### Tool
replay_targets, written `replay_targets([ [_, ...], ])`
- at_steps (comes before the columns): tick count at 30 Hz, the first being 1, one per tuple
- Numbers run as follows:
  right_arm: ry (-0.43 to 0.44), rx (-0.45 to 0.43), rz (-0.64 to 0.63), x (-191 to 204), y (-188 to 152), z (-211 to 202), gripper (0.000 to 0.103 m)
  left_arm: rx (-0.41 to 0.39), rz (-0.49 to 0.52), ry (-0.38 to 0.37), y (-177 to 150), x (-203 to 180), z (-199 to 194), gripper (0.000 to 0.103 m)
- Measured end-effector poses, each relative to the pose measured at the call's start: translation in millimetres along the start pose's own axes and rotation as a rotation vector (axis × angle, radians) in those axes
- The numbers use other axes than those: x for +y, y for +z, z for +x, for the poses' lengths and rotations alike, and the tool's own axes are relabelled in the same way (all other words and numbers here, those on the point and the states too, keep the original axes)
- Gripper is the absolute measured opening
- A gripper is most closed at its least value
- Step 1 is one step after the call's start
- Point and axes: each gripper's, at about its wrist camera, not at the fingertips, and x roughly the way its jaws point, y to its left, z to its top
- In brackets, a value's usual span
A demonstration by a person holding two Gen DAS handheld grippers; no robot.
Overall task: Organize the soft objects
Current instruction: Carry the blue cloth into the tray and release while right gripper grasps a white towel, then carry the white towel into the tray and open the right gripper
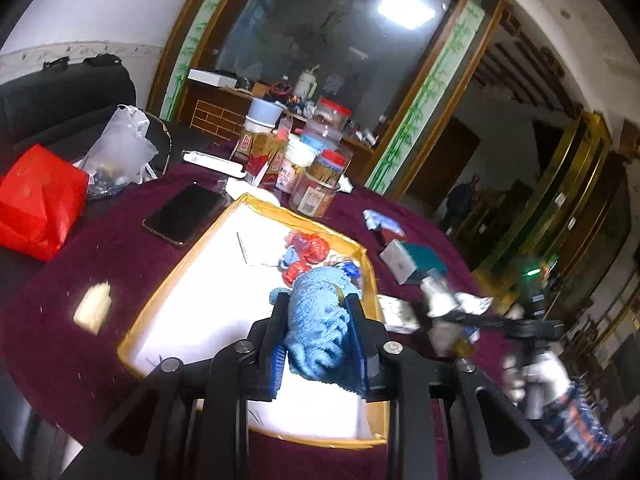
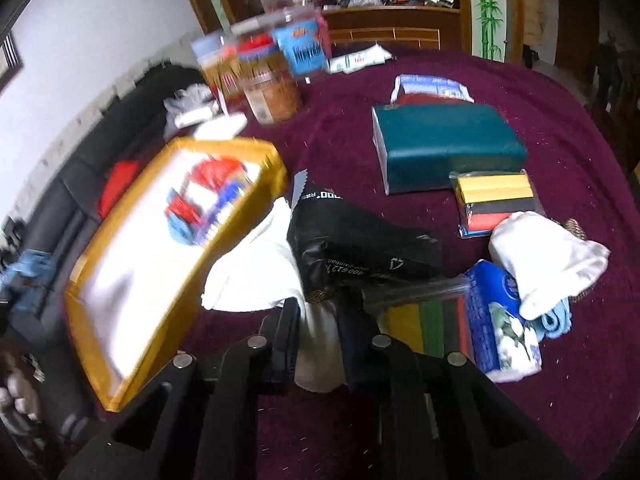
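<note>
nearest the left camera, my left claw (image 1: 318, 312) is clamped on a light blue knitted cloth (image 1: 320, 324), its pads pressing the bundle from both sides. it hangs over the near end of the yellow-rimmed box (image 1: 168, 280), whose white floor already carries a red and blue mesh bundle (image 1: 306, 250) at the far right corner.

my right claw (image 2: 318, 320) is closed on a white cloth (image 2: 316, 344) that lies on the maroon tabletop (image 2: 560, 160) just beside the box. a black printed pouch (image 2: 360, 244) rests on the same cloth, partly over it, ahead of the fingers.

remaining soft items sit to the right: a white bundle (image 2: 544, 256) touching a blue floral packet (image 2: 500, 320), and a clear pack of coloured strips (image 2: 496, 200) beside a teal box (image 2: 444, 144).

risks from here, in my judgement:
- lifting the white cloth may drag or tip the black pouch, because the pouch weighs on it.
- the grip holds only an edge of the cloth, so the rest can trail and snag the box rim.
- releasing the blue cloth at the near edge may let it spill over the rim.
- both claws converge on one box; a collision is possible.
- the right view is blurred, so contact there is uncertain.
</note>
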Motion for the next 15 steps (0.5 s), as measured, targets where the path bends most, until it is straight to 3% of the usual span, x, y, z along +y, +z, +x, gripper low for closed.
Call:
replay_targets([
  [7, 0.184, -0.051, 0.027, 26, 8, -31, 0.017, 0.149, 0.039, 0.142, 32, 12, 82, 0.029],
  [8, 0.220, -0.042, 0.024, 35, 10, -30, 0.017, 0.160, 0.043, 0.188, 39, 16, 99, 0.034],
  [11, 0.293, -0.016, 0.018, 55, 16, -25, 0.017, 0.163, 0.079, 0.219, 52, 24, 135, 0.066],
  [14, 0.336, 0.026, 0.000, 79, 24, -11, 0.017, 0.207, 0.007, 0.246, 57, 40, 150, 0.068],
  [15, 0.347, 0.049, -0.011, 88, 27, -4, 0.017, 0.194, -0.045, 0.209, 56, 46, 144, 0.068],
])
